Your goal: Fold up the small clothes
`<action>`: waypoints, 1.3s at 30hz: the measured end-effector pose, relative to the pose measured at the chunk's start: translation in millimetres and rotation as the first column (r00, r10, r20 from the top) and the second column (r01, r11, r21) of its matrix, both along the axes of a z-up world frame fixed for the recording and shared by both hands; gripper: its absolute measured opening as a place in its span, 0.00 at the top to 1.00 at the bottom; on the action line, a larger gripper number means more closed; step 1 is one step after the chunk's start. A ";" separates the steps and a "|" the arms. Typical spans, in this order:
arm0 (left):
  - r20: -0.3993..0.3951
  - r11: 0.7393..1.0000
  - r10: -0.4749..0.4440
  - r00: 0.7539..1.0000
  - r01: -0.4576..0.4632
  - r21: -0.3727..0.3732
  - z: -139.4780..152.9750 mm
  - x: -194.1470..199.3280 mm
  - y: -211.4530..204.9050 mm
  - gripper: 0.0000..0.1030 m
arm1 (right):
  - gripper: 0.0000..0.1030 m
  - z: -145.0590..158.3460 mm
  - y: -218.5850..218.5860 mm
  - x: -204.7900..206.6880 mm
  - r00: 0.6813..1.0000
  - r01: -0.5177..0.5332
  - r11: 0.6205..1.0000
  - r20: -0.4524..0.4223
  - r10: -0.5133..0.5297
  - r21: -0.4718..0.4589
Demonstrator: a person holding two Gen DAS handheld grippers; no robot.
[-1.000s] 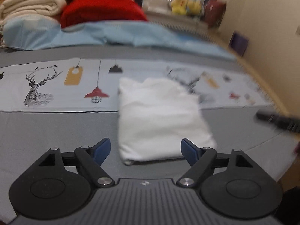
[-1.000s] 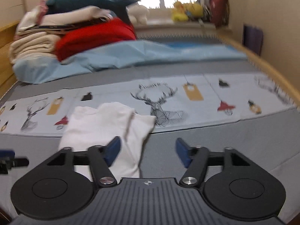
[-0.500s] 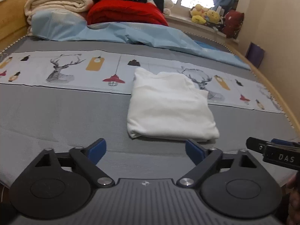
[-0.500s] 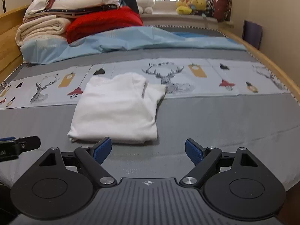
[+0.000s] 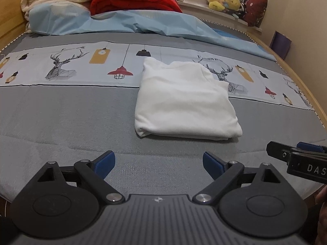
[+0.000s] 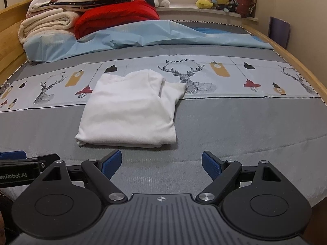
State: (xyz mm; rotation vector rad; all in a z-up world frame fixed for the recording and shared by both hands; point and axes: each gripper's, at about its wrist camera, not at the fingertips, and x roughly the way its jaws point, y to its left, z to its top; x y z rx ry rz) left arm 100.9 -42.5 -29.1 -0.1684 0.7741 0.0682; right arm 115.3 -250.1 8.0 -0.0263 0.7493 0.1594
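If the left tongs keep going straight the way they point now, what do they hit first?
Most likely the bare grey bed cover just ahead of the left tongs, which stand open and empty. The folded white cotton garment lies further along, slightly right of that line; depth is hard to judge through the fisheye.

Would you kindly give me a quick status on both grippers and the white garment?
Left gripper open, empty. Right gripper open, empty. White garment folded flat on the grey bedcover, just beyond both. Nothing in the way.
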 end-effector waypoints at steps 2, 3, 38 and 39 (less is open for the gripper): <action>-0.003 1.000 0.000 1.000 0.000 0.003 -1.1 1.9 -0.7 0.08 | 0.16 -1.5 2.0 1.7 1.000 -0.005 1.000 -0.007 0.004 -0.002; -0.004 1.000 -0.001 1.000 0.001 0.003 -1.4 2.7 -0.9 0.08 | 0.16 -2.7 3.4 2.9 1.000 -0.008 1.000 -0.012 0.008 -0.006; -0.014 0.999 -0.008 1.000 0.007 -0.035 -5.1 7.8 -3.6 0.07 | 0.16 -10.9 8.9 7.9 0.999 -0.038 0.999 -0.036 0.037 -0.036; -0.014 0.999 -0.009 1.000 0.008 -0.034 -5.0 7.7 -3.9 0.07 | 0.16 -11.3 9.1 7.9 0.999 -0.037 0.999 -0.037 0.036 -0.036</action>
